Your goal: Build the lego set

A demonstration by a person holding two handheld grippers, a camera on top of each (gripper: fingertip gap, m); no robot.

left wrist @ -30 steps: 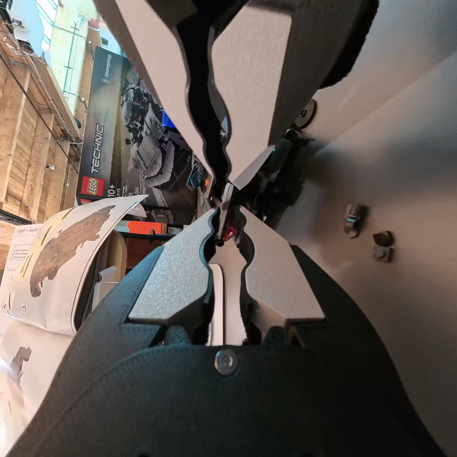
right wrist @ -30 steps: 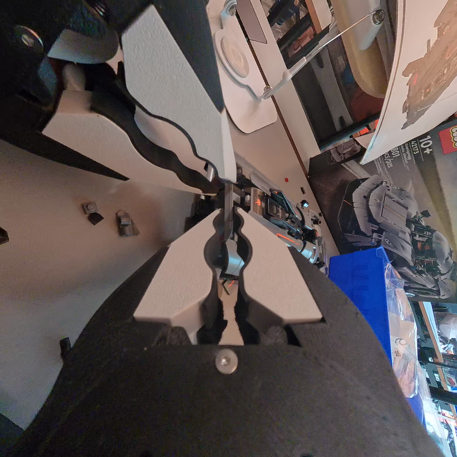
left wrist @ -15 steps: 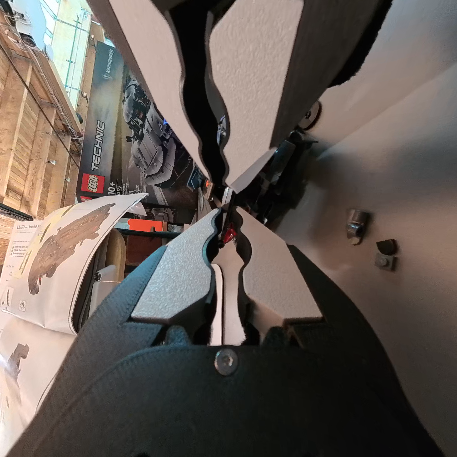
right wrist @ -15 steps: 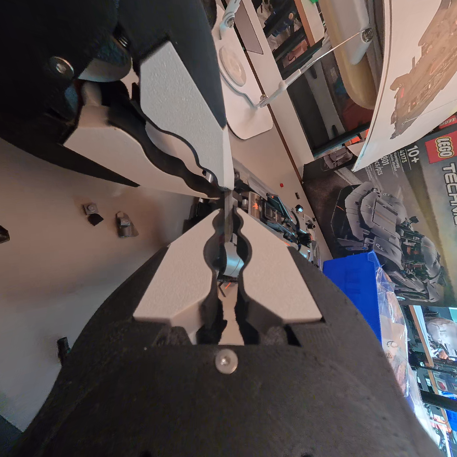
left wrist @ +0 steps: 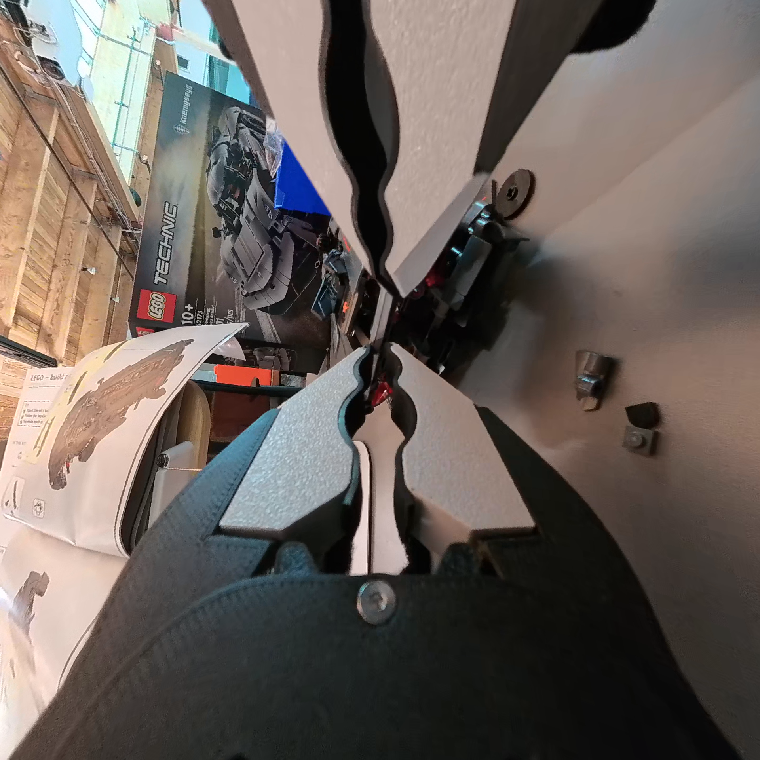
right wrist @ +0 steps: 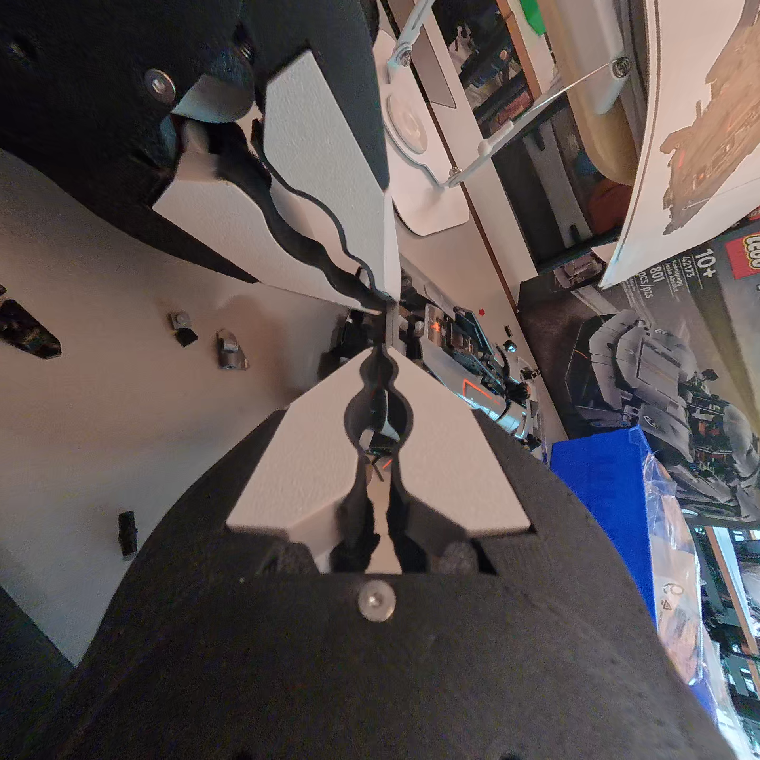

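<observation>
Evidently both tools are working one thin grey panel piece (right wrist: 390, 325) from opposite ends, tip to tip above the pale bench (right wrist: 103, 432). From the right wrist view, the right hand-held gripper (right wrist: 380, 353) is closed to a narrow slit on the near end of that piece, with a grey and black part bearing an orange mark lodged deeper between its fingers. From the left wrist view, the left hand-held gripper (left wrist: 380, 355) is likewise nearly closed; a dark sliver with a small red piece (left wrist: 382, 395) sits in its gap, though whether it truly pinches that or only brackets it I cannot tell for certain. Holding from two sides probably steadies the part so it can be pressed home without twisting.

Just behind the tips lies the partly built grey car model (right wrist: 464, 362), resting on the bench, which looks like the destination. Loose small pieces (left wrist: 590, 378) lie apart on the bench. Propped beyond, the instruction booklet (left wrist: 111, 411) and the set's box (left wrist: 230, 230) face the builder, presumably for reference, with a blue bin (right wrist: 604, 493) of bagged parts nearby.
</observation>
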